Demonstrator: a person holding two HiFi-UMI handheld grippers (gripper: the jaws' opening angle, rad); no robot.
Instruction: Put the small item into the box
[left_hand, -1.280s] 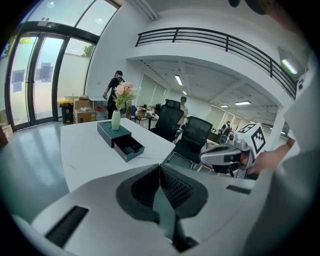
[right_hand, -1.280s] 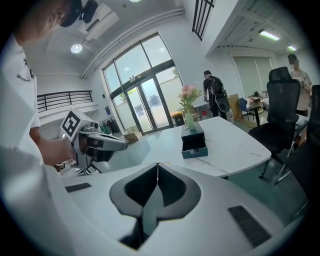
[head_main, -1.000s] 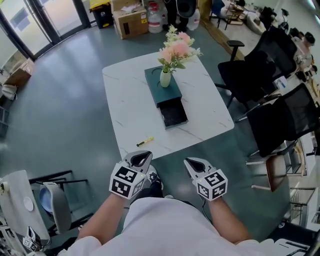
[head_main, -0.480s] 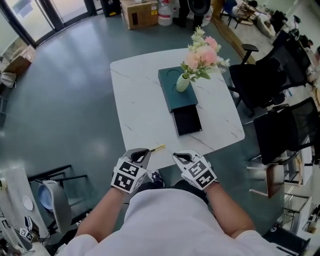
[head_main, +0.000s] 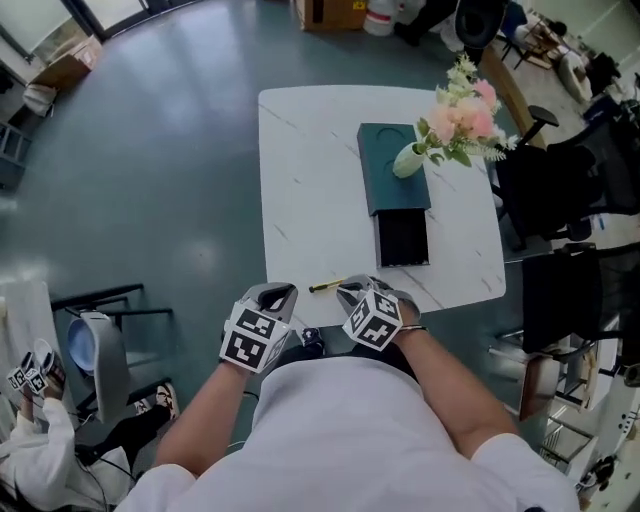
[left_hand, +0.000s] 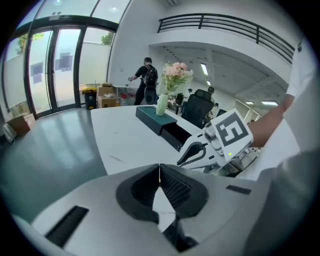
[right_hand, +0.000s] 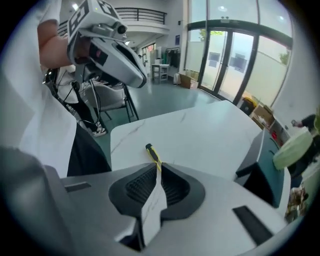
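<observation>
A small yellow and black pen-like item (head_main: 326, 286) lies near the front edge of the white marble table (head_main: 300, 190). In the right gripper view the item (right_hand: 152, 152) lies just past my jaw tips. A teal box (head_main: 391, 178) stands mid-table with its black drawer (head_main: 403, 238) pulled out toward me, and it also shows in the left gripper view (left_hand: 155, 119). My left gripper (head_main: 272, 298) is shut and empty at the table's edge, left of the item. My right gripper (head_main: 355, 292) is shut and empty just right of it.
A white vase of pink flowers (head_main: 408, 160) stands on the box's lid. Black office chairs (head_main: 560, 180) crowd the table's right side. A grey chair (head_main: 105, 350) stands to my left. Cardboard boxes (head_main: 330, 12) sit on the floor beyond the table.
The view has closed in on the table. Both grippers moved forward to its front edge, and the right one swung left until it sat beside the yellow item.
</observation>
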